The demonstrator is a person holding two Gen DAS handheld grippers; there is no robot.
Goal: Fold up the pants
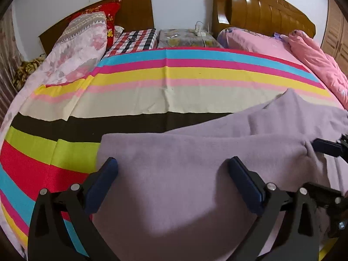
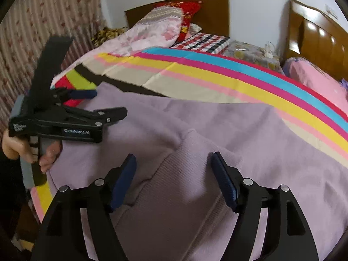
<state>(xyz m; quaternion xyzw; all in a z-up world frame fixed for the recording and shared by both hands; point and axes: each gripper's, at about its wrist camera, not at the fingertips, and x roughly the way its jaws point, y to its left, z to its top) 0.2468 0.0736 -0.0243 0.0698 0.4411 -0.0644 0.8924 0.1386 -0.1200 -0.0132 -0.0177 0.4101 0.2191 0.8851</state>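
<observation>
Lilac knit pants (image 1: 184, 174) lie on a striped bedsheet (image 1: 152, 100); in the right wrist view the pants (image 2: 217, 130) show a ribbed waistband (image 2: 174, 195) near the camera. My left gripper (image 1: 174, 167) is open, its fingers spread just above the pants near their left edge, holding nothing. It also shows in the right wrist view (image 2: 104, 102) at the left, held by a hand. My right gripper (image 2: 174, 165) is open over the ribbed waistband, holding nothing. One right finger (image 1: 326, 146) shows at the right edge of the left wrist view.
A floral quilt (image 1: 76, 50) and red pillow (image 1: 108, 15) lie at the back left. A pink quilt (image 1: 315, 61) lies at the back right. A nightstand (image 1: 184, 38) with a power strip stands between two wooden headboards. A curtain (image 2: 43, 32) hangs at the left.
</observation>
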